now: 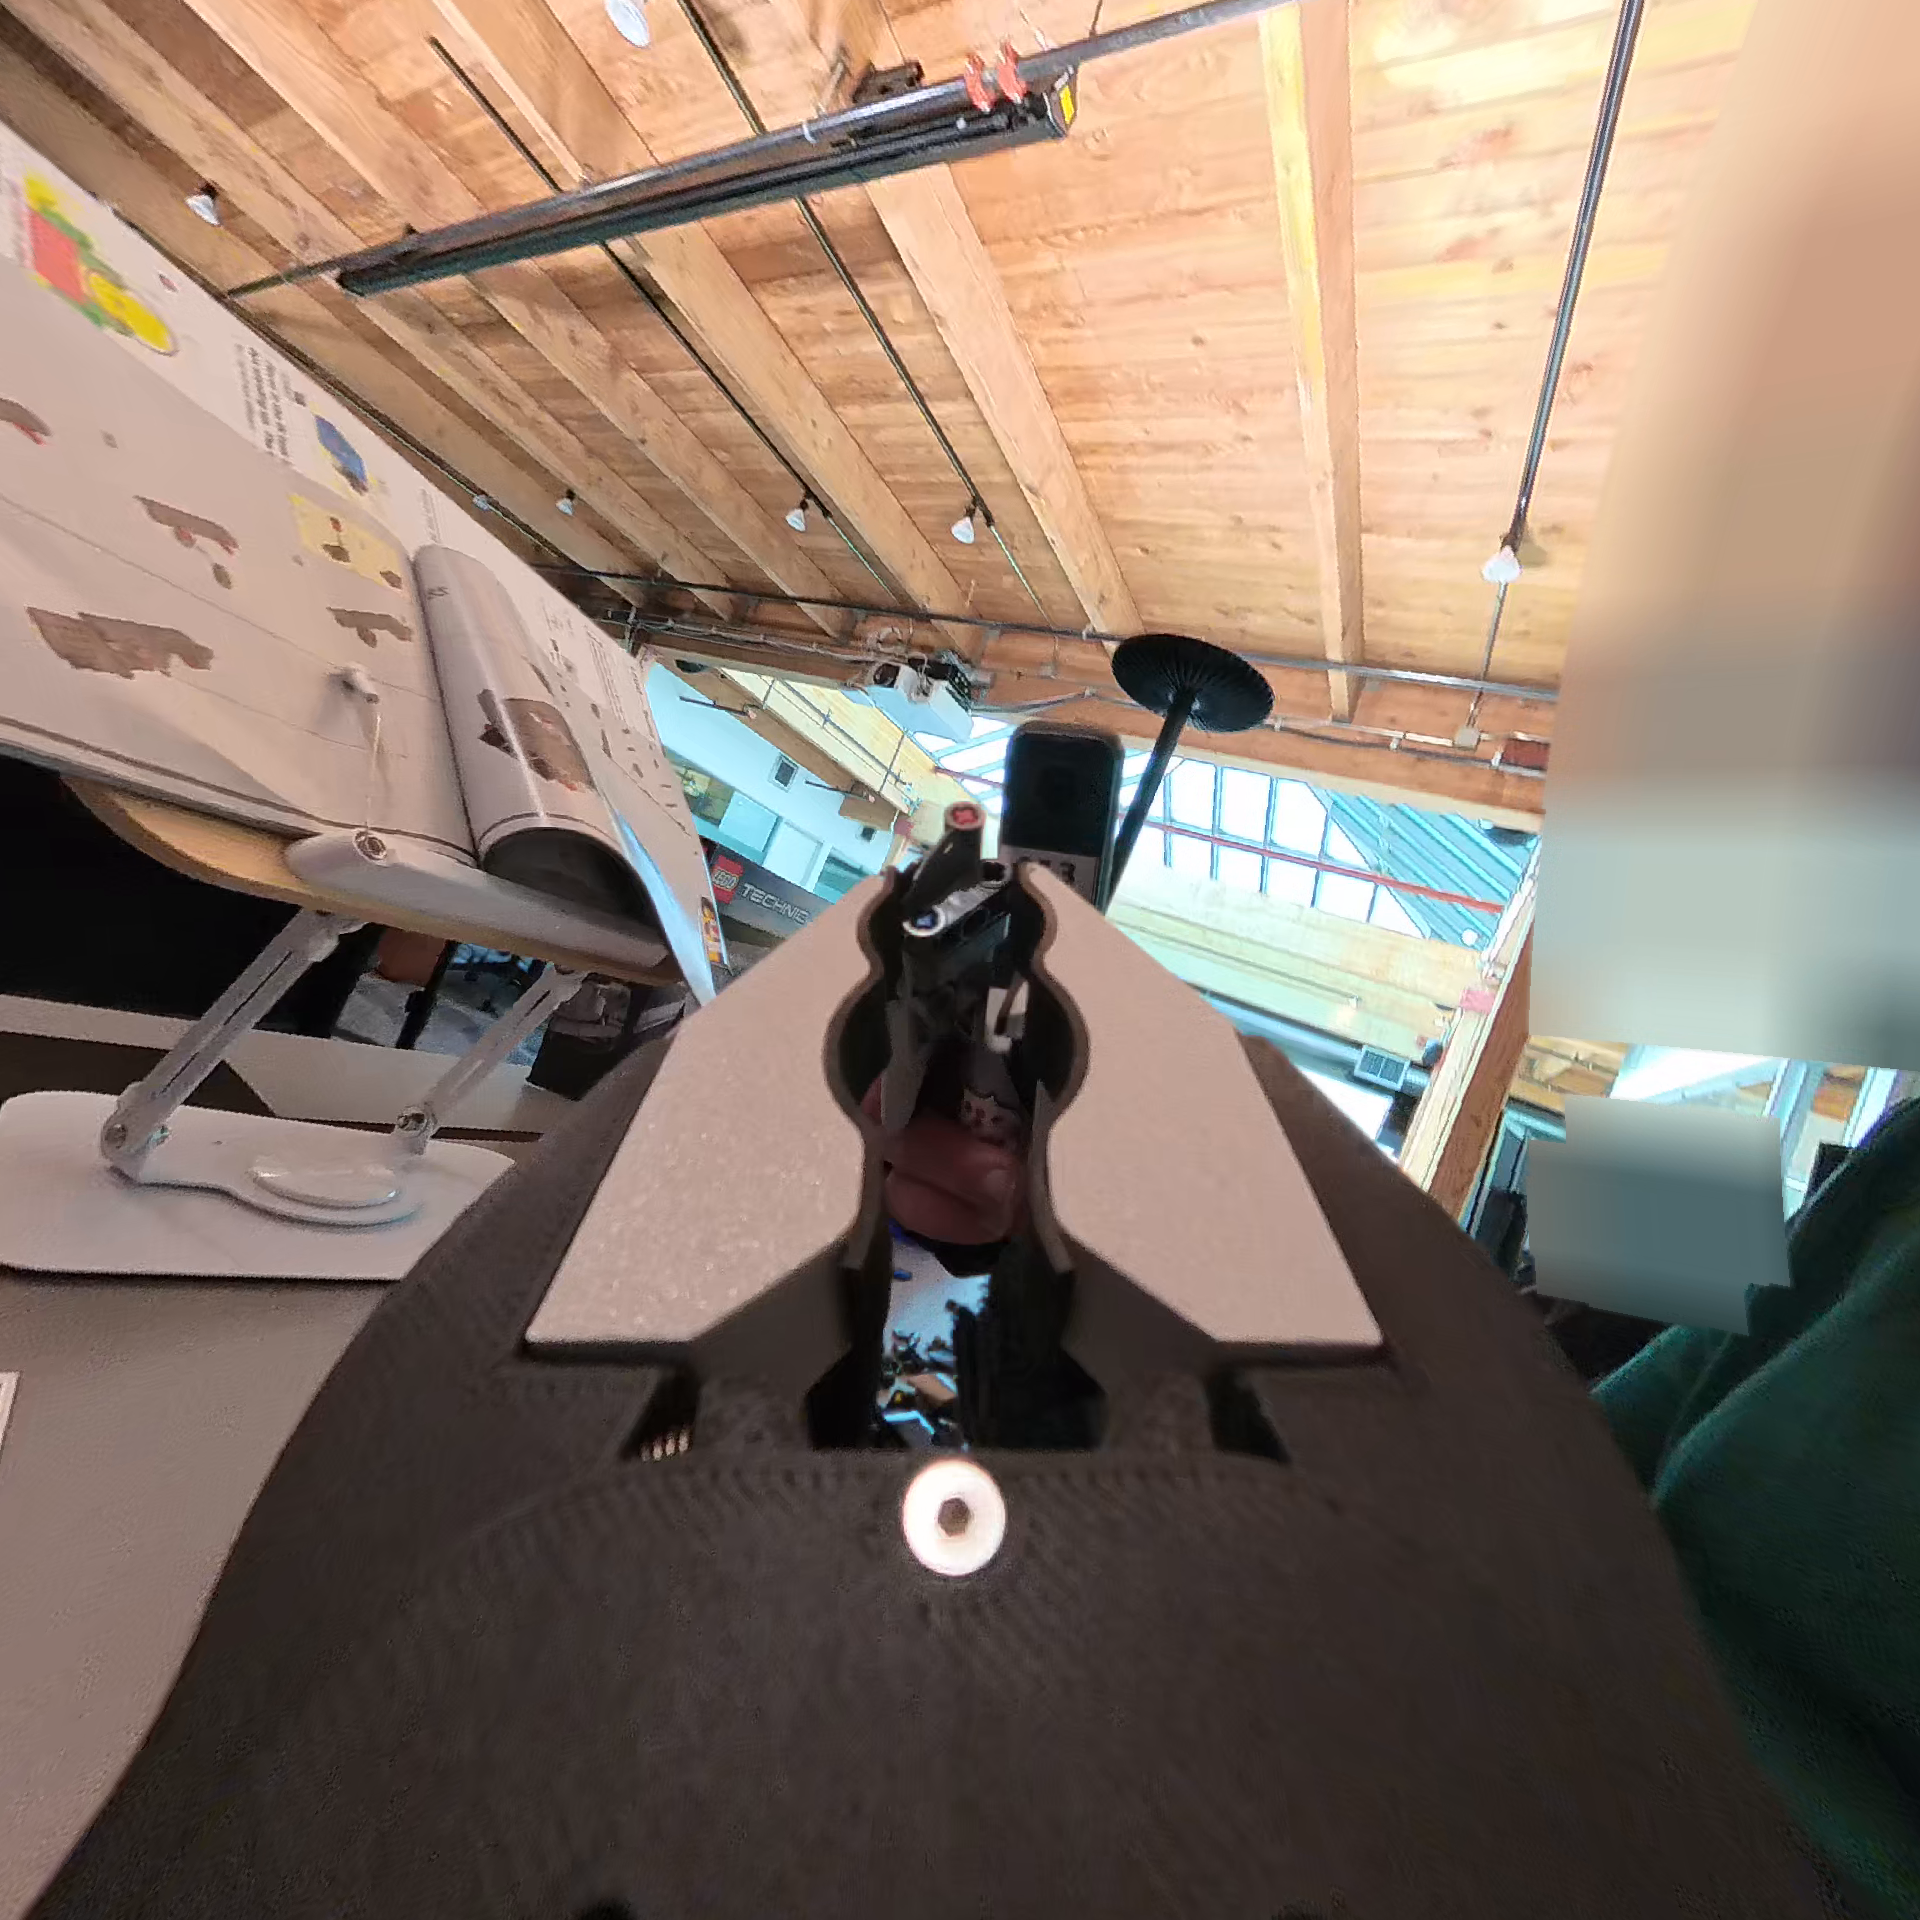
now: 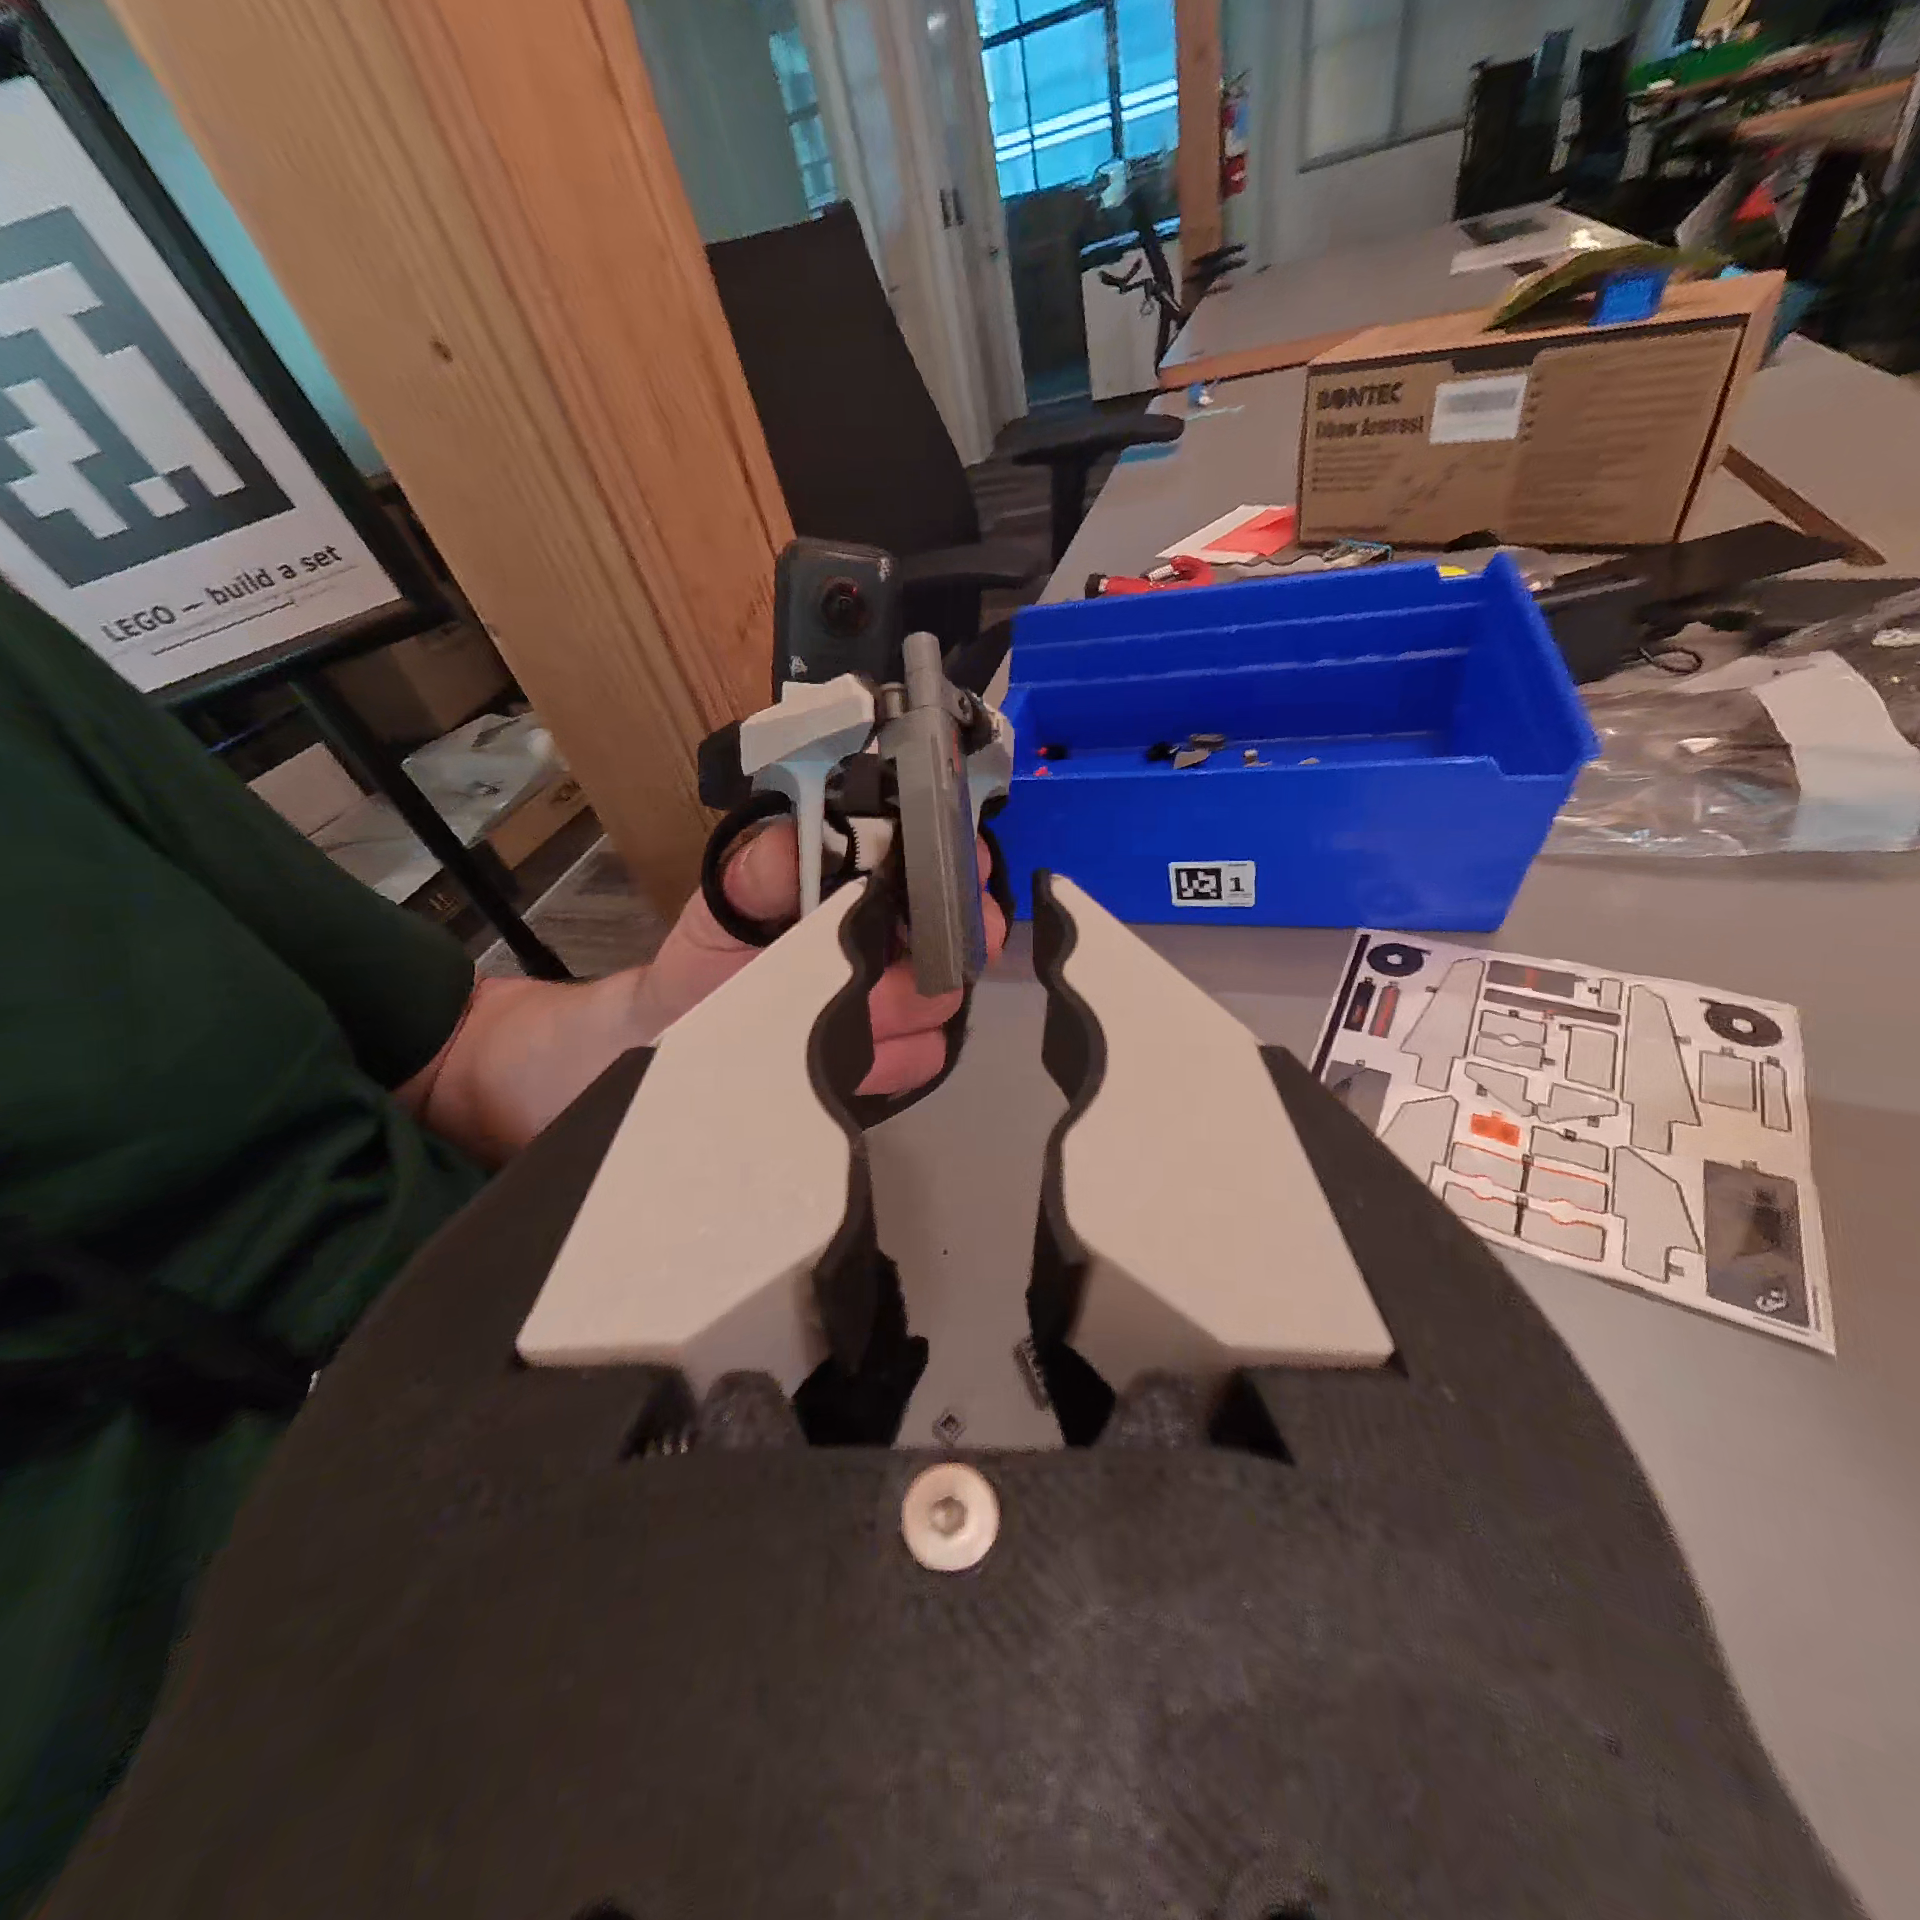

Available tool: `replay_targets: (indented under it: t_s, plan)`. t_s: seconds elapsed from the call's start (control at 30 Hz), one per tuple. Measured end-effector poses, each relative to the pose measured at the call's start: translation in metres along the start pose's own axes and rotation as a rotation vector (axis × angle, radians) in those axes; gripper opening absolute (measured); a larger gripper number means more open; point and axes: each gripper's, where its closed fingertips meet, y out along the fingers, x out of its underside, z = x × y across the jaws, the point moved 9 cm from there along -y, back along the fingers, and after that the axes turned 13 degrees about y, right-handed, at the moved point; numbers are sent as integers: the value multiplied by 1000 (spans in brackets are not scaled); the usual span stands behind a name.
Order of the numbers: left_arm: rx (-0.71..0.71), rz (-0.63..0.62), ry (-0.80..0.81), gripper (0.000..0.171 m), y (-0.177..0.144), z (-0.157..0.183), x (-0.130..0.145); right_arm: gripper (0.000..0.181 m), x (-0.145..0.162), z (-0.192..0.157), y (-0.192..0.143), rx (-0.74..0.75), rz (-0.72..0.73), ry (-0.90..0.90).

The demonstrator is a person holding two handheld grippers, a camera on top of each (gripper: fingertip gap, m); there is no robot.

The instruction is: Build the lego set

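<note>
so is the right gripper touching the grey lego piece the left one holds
Apart. The right wrist view shows the right gripper open, its fingers either side of the grey lego assembly held farther off by the left gripper, table showing between them.

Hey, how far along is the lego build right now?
Early to middle, by the look of it. Done: a small grey and black lego assembly exists. In hand: the left gripper is shut on it, while the right gripper is open and empty. Left: loose pieces remain in the blue bin, and the sticker sheet looks unused.
</note>
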Motion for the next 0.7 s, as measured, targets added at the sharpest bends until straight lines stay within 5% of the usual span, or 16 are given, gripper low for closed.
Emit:
replay_targets:
  t_s: [0.33, 0.7]
  plan:
    - [-44, 51, -92, 18, 0, -9, 5, 9, 1, 5, 4, 27, 22, 36]
    - [-33, -23, 46, 20, 7, 4, 7, 5, 4, 22, -7, -251, 100, 262]
